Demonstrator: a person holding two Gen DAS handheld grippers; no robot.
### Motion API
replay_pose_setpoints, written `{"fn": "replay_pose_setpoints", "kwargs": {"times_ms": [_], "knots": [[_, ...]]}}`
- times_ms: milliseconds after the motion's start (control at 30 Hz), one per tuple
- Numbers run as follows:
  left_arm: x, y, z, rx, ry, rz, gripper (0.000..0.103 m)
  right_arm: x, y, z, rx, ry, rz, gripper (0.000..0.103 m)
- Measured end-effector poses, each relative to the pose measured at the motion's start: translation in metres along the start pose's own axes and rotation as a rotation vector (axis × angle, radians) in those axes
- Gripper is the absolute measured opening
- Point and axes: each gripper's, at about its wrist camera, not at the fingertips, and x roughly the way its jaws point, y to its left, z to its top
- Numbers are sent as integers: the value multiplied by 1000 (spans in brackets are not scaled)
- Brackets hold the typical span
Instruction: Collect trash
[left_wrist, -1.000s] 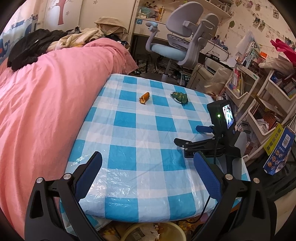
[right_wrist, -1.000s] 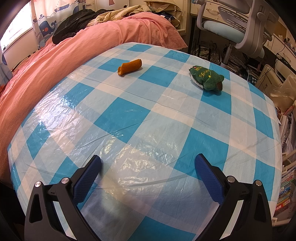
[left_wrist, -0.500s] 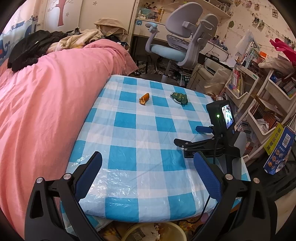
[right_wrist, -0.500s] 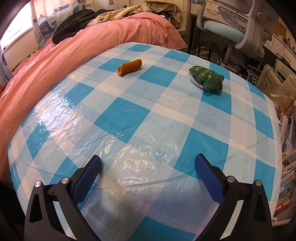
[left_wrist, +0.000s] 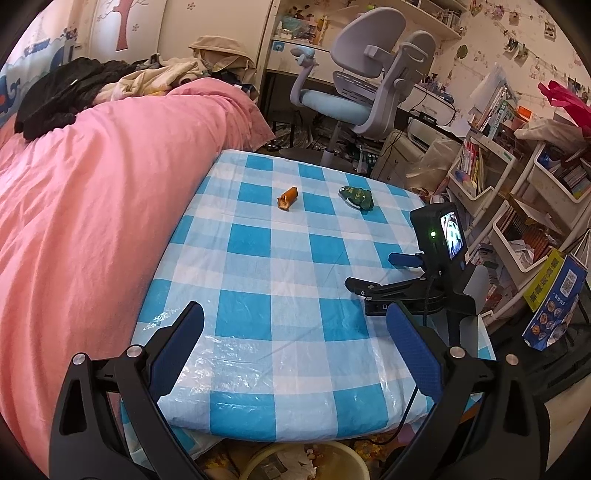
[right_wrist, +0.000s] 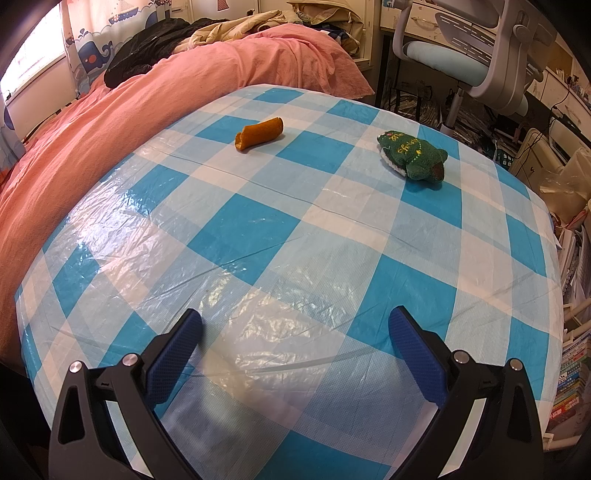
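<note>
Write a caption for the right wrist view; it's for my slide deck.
Open right gripper hovers above a blue checked tablecloth, facing an orange scrap and a green plush toy.

- Your left gripper (left_wrist: 293, 336) has two black, angular plastic arms that spread in a V, each with triangular cut-outs near its base.
- Each of its fingers (left_wrist: 177, 349) carries a long, deep-blue pad with a fine dimpled texture.
- Round silver screws sit in pairs on the top of each arm.
- Your right gripper (right_wrist: 295, 341) is built the same way: black frame, blue textured pads (right_wrist: 415, 356), silver screw heads.
- In the left view, the right gripper carries a small black camera box with a lit screen, a green light and a thin black cable.
</note>
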Motion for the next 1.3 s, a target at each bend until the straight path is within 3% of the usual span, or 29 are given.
{"fn": "replay_pose_setpoints", "kwargs": {"times_ms": [767,1000,1300], "knots": [[-6,-6,-1,42,-9,8,95,0,0,0,0,0,0,97],[-4,4,2,-23,0,-23,95,0,0,0,0,0,0,97],[-5,8,2,-37,1,-39,95,0,0,0,0,0,0,97]]}}
